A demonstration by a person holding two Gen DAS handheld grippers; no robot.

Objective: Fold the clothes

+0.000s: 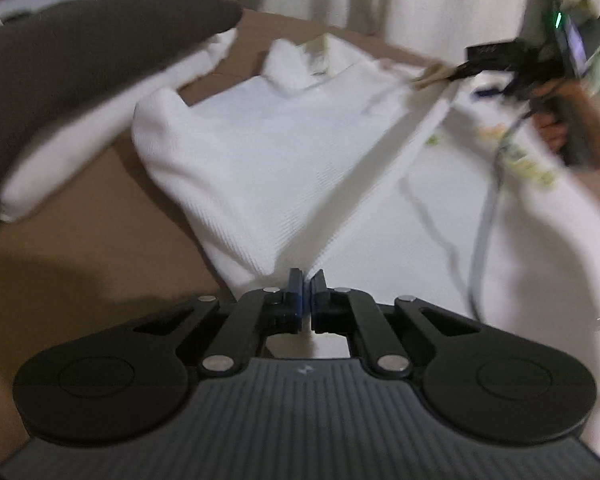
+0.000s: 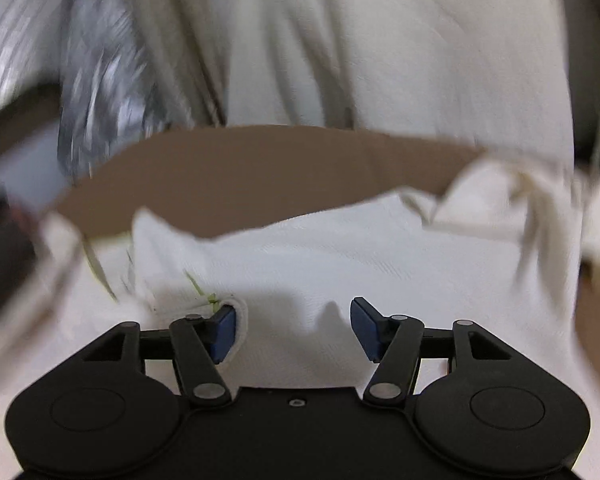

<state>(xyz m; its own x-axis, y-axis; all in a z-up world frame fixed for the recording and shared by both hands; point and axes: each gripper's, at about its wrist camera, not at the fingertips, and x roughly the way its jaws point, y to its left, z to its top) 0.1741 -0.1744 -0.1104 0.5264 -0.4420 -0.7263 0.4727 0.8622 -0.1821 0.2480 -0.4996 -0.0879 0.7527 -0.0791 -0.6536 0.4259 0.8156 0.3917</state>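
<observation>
- Table [image 1: 80, 280]: brown, most of it covered by the shirt.
- Shirt [image 1: 240, 168]: white knit, spread flat, collar at the far side; judged light, soft and limp, so sagging is expected wherever it is unsupported.
- Left gripper [image 1: 306, 280]: clamped on the near hem, fabric drawn taut.
- Right gripper [image 2: 292, 328]: jaws wide, nothing pinched, shirt below.
- Best grasped at hem or shoulder seam.

**No readable text**

I can read no words, brands or numbers anywhere. My left gripper [image 1: 307, 280] carries a small pale emblem on its grey ribbed body, too faint to make out. The green-yellow print on the white garment [image 1: 260, 168] is blurred.
</observation>
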